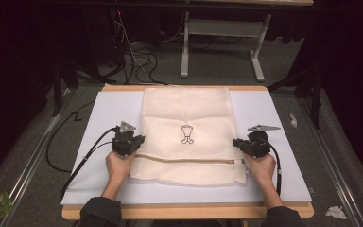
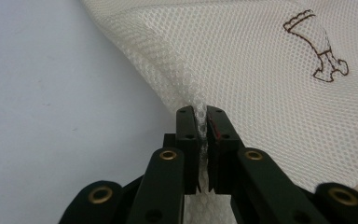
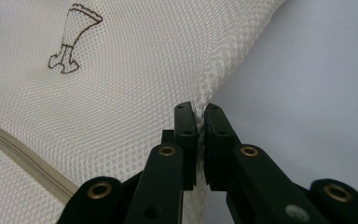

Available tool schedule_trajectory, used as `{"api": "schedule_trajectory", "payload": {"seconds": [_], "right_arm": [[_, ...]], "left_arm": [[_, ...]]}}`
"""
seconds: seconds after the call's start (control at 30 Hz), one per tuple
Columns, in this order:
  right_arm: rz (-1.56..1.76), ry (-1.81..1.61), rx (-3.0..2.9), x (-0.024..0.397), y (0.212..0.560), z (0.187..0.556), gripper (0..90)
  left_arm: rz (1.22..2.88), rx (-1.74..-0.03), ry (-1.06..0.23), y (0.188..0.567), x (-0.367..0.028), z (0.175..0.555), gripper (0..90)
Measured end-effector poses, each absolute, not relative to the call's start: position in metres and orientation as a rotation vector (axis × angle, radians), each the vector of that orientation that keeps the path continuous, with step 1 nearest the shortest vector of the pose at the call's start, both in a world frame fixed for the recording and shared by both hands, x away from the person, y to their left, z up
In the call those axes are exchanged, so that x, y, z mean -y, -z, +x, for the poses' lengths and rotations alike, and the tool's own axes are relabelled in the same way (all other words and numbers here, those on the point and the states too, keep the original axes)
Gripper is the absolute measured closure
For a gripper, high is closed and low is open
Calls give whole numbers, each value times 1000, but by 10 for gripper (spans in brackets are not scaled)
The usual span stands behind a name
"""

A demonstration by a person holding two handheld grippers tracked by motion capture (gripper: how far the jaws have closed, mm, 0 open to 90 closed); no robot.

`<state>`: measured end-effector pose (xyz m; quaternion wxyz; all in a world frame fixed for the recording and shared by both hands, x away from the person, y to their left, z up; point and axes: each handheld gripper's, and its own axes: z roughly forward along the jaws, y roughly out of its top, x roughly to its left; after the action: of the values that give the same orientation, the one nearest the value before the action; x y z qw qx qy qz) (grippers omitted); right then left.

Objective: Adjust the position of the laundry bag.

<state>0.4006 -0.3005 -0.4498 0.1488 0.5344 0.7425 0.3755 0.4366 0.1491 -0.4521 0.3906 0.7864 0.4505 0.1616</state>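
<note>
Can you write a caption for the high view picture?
Two grippers, left gripper and right gripper, pinch a mesh bag's opposite edges.

In the high view, light falls from above onto the pale blue rectangular table mat (image 1: 274,142) and the cream mesh fabric bag (image 1: 186,109), while the grey floor dims outward and the far room and both side edges sink into near black; the picture is soft and slightly grainy. Both gripper views are evenly and softly lit with no glare. In them the mesh weave is crisp near the middle, while the black jaw arms at the bottom edge blur slightly and a faint shadow lies under the bag's lifted edge.
</note>
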Motion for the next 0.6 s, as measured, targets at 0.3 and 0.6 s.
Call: {"api": "schedule_trajectory", "payload": {"seconds": [0.3, 0.6], "right_arm": [[1565, -1076, -2116, 313, 450, 394, 869], [1585, -1049, -2127, 317, 455, 390, 856]], "left_arm": [[1996, -1148, -395, 455, -138, 436, 843], [2054, -1135, -406, 458, -132, 433, 823]]}}
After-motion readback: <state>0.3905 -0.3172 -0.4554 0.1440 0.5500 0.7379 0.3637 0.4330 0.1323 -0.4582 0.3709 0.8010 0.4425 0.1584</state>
